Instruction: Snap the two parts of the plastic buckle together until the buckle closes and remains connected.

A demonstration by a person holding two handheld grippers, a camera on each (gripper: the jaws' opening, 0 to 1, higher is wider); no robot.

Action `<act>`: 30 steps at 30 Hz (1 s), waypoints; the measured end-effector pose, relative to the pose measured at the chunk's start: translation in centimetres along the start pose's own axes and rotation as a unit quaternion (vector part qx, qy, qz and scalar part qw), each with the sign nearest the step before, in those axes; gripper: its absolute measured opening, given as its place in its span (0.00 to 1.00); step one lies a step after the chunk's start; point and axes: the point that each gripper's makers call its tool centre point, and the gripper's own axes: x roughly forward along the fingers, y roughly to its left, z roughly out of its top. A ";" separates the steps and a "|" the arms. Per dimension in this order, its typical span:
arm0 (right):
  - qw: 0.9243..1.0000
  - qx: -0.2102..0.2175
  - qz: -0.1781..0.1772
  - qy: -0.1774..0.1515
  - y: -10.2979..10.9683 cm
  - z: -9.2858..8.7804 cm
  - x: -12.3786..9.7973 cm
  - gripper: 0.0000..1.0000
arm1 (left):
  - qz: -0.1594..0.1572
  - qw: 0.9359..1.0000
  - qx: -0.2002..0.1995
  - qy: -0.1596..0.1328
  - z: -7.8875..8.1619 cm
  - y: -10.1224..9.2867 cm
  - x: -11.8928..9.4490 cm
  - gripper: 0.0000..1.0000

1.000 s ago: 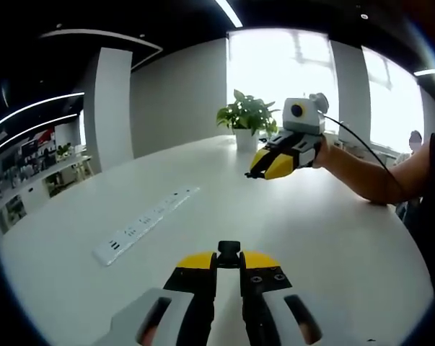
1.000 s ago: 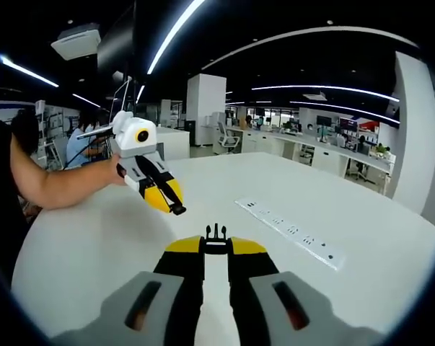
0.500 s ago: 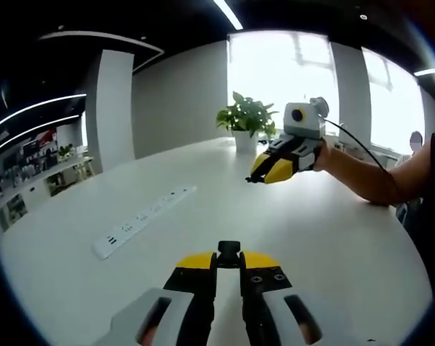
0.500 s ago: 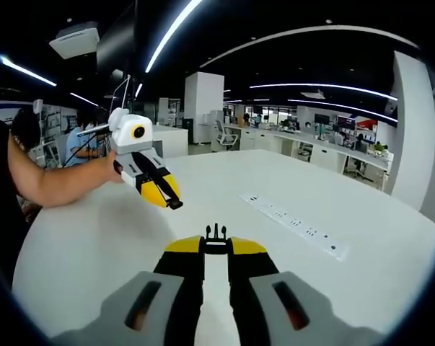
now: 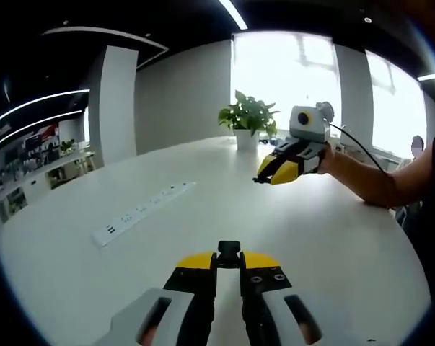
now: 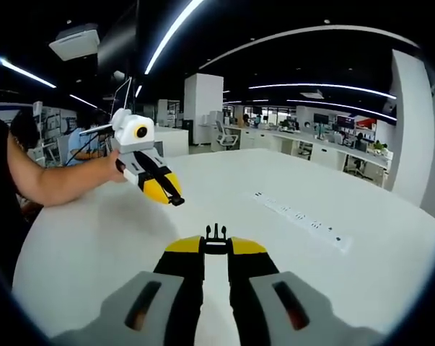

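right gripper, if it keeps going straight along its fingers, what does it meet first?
Probably nothing close. The right gripper, shut on the pronged buckle half, points out over the bare white table. The left gripper sits off to the left of that line, the power strip to the right. Depth is uncertain.
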 end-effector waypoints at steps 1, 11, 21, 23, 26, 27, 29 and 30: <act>1.000 0.004 0.002 -0.003 0.0 0.1 -0.1 0.10 | 0.003 1.000 0.001 0.001 -0.2 0.0 0.0 0.10; 1.000 0.005 0.005 0.003 0.6 -0.5 0.1 0.10 | 0.008 1.000 0.001 0.009 -1.1 -0.1 -0.3 0.10; 1.000 0.007 0.005 0.008 1.3 -1.1 -0.4 0.10 | 0.006 1.000 0.009 0.005 -1.5 -1.1 -0.8 0.09; 1.000 0.007 0.005 0.010 1.5 -1.2 -0.4 0.10 | 0.005 1.000 0.007 0.002 -1.3 -1.1 -0.9 0.09; 1.000 0.006 0.006 0.014 1.8 -1.5 -0.6 0.10 | 0.001 1.000 0.007 0.002 -1.3 -1.4 -0.8 0.09; 1.000 0.005 0.004 0.015 1.8 -1.6 -0.6 0.10 | -0.001 1.000 0.007 0.004 -1.4 -1.5 -0.7 0.10; 1.000 0.008 0.004 0.013 1.9 -1.7 -0.9 0.10 | -0.003 1.000 0.007 0.007 -1.5 -1.6 -0.6 0.10; 1.000 0.007 0.003 0.014 1.9 -1.7 -1.0 0.10 | -0.004 1.000 0.007 0.008 -1.6 -1.6 -0.5 0.10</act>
